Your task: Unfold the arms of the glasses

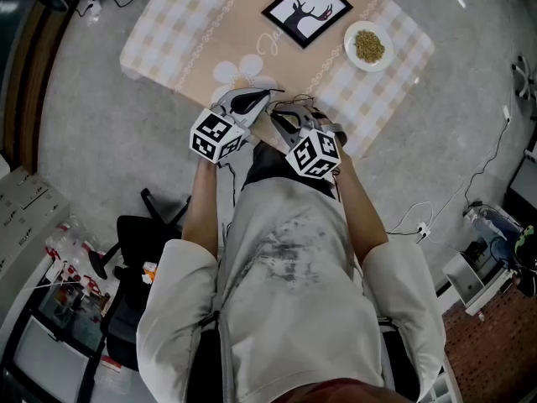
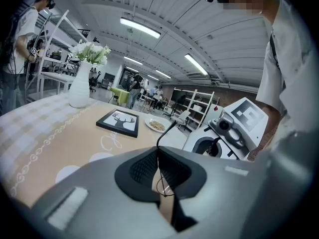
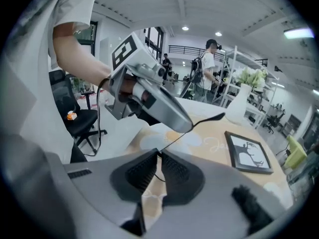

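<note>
**Left to right:** the left gripper [image 2: 158, 176] is clamped on the thin wire glasses [image 2: 165, 133], held just above the near edge of the checked tablecloth [image 1: 180, 32]. It is apparently steadying the frame. The right gripper [image 3: 158, 169] is pinched on 1 black-tipped wire arm, seemingly placed to swing it outward. The cloth bears a vase of flowers [image 2: 79, 83], a framed deer picture [image 1: 306, 11] and 1 plate of grain [image 1: 368, 46]. Beyond is a workshop hall with shelving [image 2: 199, 103] under strip lights [image 2: 139, 28].

frame [image 1: 306, 10] left of plate [image 1: 368, 46], on table [image 1: 180, 36]
</note>
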Demonstrator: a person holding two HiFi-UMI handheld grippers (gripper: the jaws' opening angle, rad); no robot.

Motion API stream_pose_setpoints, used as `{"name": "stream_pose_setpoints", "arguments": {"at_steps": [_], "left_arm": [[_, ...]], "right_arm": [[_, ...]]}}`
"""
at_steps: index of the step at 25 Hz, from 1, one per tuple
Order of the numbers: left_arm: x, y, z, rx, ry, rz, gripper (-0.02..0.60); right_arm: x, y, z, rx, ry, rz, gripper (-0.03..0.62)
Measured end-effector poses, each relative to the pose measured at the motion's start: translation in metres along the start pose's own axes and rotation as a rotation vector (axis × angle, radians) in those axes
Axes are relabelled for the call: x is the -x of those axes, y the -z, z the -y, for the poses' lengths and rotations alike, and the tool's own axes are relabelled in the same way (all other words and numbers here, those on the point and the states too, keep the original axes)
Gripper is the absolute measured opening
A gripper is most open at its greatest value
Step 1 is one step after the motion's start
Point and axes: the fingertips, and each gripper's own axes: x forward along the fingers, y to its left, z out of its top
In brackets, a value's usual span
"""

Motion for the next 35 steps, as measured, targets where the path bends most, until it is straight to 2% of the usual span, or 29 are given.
{"name": "stream_pose_setpoints", "arguments": {"at_steps": [9, 21, 35], "left_arm": [[0.002, -0.002, 0.002, -0.007, 0.004, 0.008, 0.014], [0.004, -0.001, 0.004, -0.007, 0.003, 0.009, 0.014], [0.004, 0.0, 0.008, -0.012, 0.005, 0.002, 0.014]], "right_arm": [[0.009, -0.005, 0.012, -0.053, 0.07, 0.032, 0.033], [0.024, -0.011, 0.027, -0.025, 0.165, 0.029, 0.025], [0.043, -0.011, 0.041, -0.032, 0.239, 0.035, 0.021]]}}
